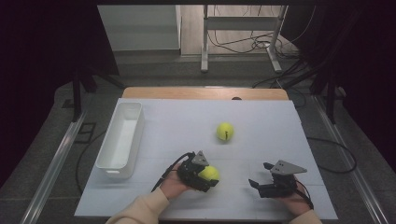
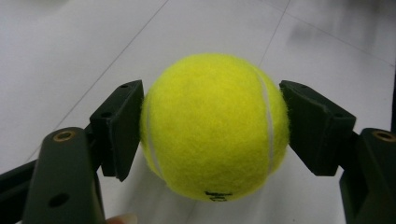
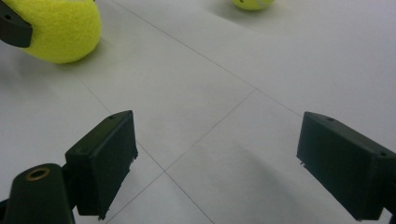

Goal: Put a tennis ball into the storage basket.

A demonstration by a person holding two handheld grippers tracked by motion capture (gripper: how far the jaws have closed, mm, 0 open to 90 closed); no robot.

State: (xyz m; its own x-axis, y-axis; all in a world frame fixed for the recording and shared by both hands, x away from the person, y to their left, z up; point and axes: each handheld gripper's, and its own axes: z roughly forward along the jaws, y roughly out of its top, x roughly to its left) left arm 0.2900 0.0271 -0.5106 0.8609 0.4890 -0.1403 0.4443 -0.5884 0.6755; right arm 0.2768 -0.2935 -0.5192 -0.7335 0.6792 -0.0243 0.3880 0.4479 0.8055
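A yellow tennis ball (image 2: 212,126) sits between the two black pads of my left gripper (image 2: 212,128), which press on its sides; the same ball (image 1: 209,173) rests low on the white table near the front, with the left gripper (image 1: 205,176) around it. That ball (image 3: 63,30) also shows at the top left of the right gripper view. A second tennis ball (image 1: 225,131) lies free at the table's middle, and its lower part (image 3: 252,3) shows at the top edge of the right gripper view. My right gripper (image 1: 260,176) stands open near the front right, nothing between its pads (image 3: 105,161).
A long white bin (image 1: 121,138) stands along the table's left side. The white table top (image 1: 261,126) has thin seam lines. Beyond its far wooden edge are a metal frame (image 1: 243,28) and cables on the floor.
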